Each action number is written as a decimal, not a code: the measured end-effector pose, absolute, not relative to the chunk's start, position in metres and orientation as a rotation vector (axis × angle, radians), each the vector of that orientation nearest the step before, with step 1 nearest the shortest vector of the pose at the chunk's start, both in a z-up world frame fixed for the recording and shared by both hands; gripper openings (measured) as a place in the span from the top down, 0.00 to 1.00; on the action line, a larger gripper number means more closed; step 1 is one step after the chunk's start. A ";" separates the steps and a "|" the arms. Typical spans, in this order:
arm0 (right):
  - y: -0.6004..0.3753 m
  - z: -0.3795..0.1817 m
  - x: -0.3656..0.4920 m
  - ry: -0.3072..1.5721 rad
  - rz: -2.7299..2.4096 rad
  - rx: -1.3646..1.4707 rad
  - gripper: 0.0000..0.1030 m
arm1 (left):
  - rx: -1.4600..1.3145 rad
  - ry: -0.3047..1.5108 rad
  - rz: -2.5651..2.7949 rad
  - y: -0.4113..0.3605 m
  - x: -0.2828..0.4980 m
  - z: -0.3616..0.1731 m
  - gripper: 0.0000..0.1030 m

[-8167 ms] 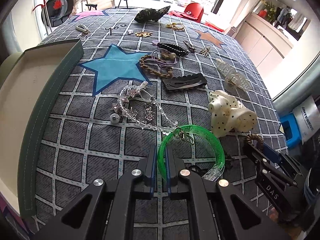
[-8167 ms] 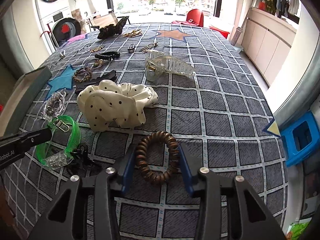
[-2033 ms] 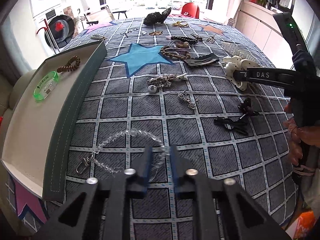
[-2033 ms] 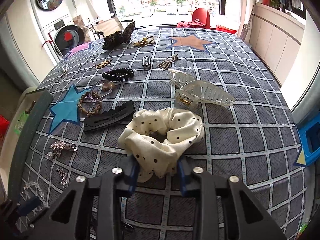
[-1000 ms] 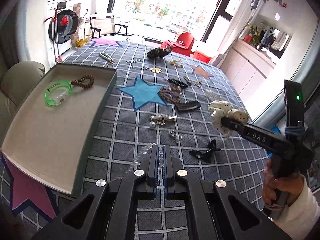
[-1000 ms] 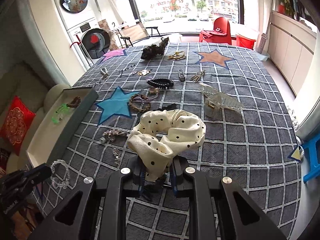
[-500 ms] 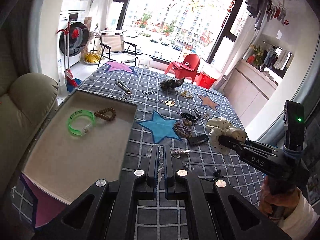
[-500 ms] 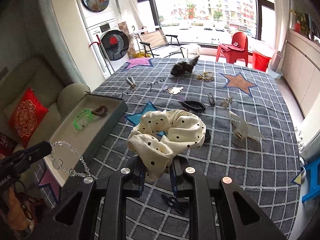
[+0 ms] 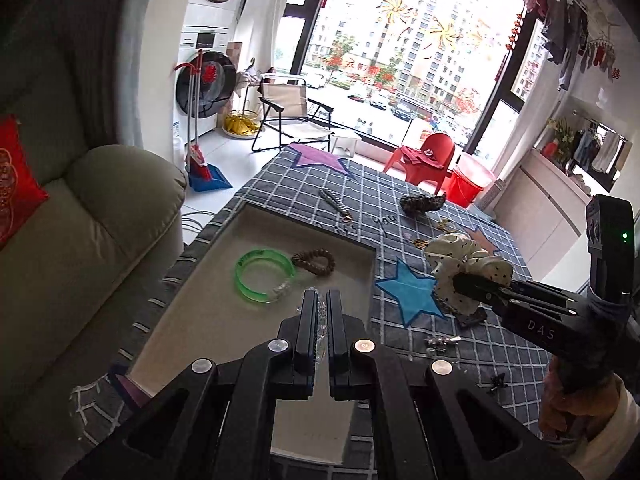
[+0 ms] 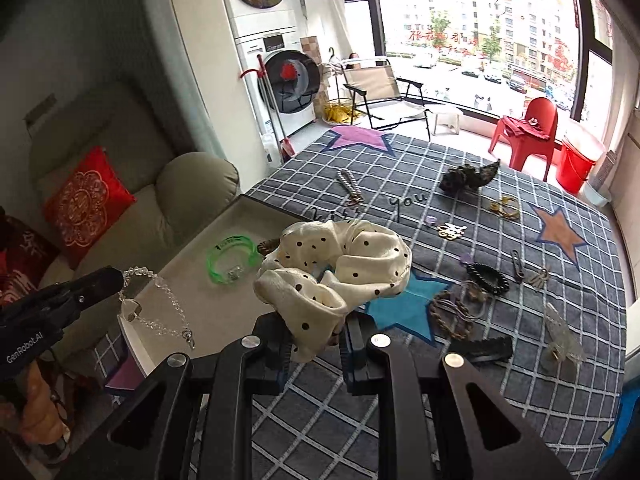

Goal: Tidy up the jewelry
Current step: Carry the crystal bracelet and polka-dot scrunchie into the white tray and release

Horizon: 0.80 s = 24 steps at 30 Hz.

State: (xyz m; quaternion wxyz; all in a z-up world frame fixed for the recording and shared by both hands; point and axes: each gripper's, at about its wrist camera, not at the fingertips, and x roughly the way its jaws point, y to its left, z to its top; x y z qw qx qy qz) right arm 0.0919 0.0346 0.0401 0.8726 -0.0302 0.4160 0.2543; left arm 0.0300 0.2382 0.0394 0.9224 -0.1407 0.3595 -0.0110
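Jaws of left gripper (image 9: pixel 319 305) pinch the bead chain (image 10: pixel 160 308), light, limp and swinging over the tray (image 9: pixel 224 256) near edge, best held mid-strand; right gripper (image 10: pixel 314 334) jaws squeeze the scrunchie (image 10: pixel 340 264), soft and compressible, just beside the tray.

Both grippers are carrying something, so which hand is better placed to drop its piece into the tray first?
Left, probably. The left gripper holds the clear bead bracelet already over the tray, while the right gripper with the polka-dot scrunchie hangs over the blue star, beside the tray.
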 end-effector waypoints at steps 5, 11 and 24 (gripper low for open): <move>0.066 0.020 0.109 0.921 0.587 -0.070 0.79 | -0.282 0.774 0.037 0.260 0.042 0.022 0.94; 0.094 -0.011 0.130 0.995 0.609 -0.101 0.79 | -0.269 0.870 0.079 0.268 0.074 -0.017 0.94; 0.133 -0.071 0.169 1.145 0.598 -0.187 0.79 | -0.250 1.056 0.134 0.264 0.122 -0.082 0.94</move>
